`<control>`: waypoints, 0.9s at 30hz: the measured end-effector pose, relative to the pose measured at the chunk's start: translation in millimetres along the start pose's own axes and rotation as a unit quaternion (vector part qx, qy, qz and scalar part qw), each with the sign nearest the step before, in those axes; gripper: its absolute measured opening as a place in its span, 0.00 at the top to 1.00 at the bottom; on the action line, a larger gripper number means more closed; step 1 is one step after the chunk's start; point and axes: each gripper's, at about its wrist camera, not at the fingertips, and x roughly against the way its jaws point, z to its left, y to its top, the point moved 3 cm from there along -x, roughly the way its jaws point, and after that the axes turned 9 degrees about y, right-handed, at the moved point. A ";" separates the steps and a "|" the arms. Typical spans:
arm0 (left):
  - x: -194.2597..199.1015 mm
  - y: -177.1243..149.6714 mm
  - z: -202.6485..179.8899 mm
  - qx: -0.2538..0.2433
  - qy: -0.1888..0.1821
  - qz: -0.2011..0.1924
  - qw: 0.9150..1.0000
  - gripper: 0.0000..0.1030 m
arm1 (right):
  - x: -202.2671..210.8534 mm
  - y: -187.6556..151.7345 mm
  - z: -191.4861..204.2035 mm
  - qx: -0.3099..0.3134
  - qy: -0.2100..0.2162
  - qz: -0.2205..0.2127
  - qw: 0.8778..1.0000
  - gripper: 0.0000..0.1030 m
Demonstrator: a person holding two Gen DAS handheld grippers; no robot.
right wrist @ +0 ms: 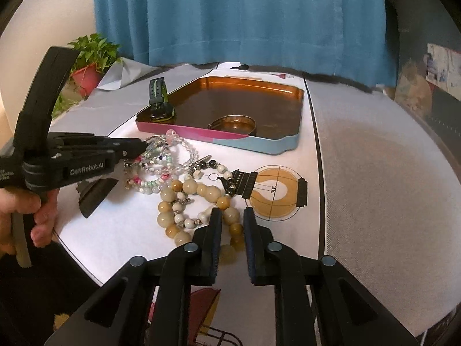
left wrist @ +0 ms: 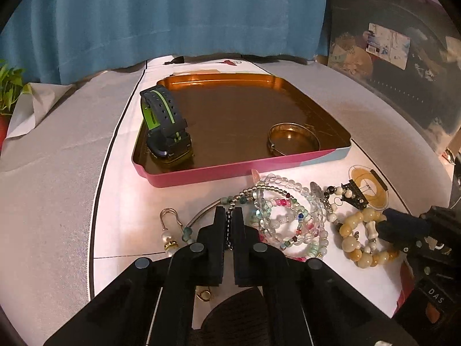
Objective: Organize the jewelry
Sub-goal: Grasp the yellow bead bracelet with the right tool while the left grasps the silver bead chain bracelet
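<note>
Copper-toned metal lines the shallow tray (left wrist: 230,106), whose outer wall is pink and pale blue; its long axis runs across the left wrist view, its far edge toward the blue curtain (left wrist: 173,14); in its near left corner a dark watch (left wrist: 165,124) with a green stripe stands on its case, strap looped upward; a plain metal bangle (left wrist: 294,139) lies flat near the right front corner.

Just in front of the tray, on the white cloth (left wrist: 124,207), lies a tangled heap of bead bracelets (left wrist: 282,216), clear, pink and pale green, strands too knotted to count; beside it sits a bracelet of large round cream and amber beads (right wrist: 201,201), smooth and glossy.

The left gripper (left wrist: 229,216) points down and forward into the heap, its jaws pressed nearly together on a thin dark beaded chain (left wrist: 229,230) that runs lengthwise between them; the chain's lower end is hidden by the fingers; the person's hand (right wrist: 26,210) grips the handle.

The right gripper (right wrist: 232,219) has its jaws narrowed about the cream strand, amber beads sitting between the pads; whether both pads press them cannot be told.
</note>
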 end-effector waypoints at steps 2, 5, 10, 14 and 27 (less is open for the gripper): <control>2.8 -3.3 3.1 0.023 -0.016 -0.007 1.000 0.98 | 2.1 -0.3 -1.4 -0.008 0.009 -0.003 1.000 0.87; 11.5 -7.2 4.8 0.053 -0.025 -0.008 0.998 0.98 | 5.2 1.1 -4.4 -0.020 0.023 -0.007 1.000 0.88; 42.2 -5.2 -4.0 0.063 -0.051 -0.031 0.996 0.98 | 19.8 10.3 -0.7 -0.017 0.031 -0.034 0.999 0.88; 57.5 2.0 -11.7 0.049 -0.054 -0.048 0.996 0.98 | 36.1 11.0 1.5 -0.026 0.024 -0.047 0.998 0.88; 104.2 22.0 6.8 0.096 -0.071 -0.054 0.991 0.98 | 87.0 47.5 1.4 -0.046 0.031 -0.065 0.996 0.88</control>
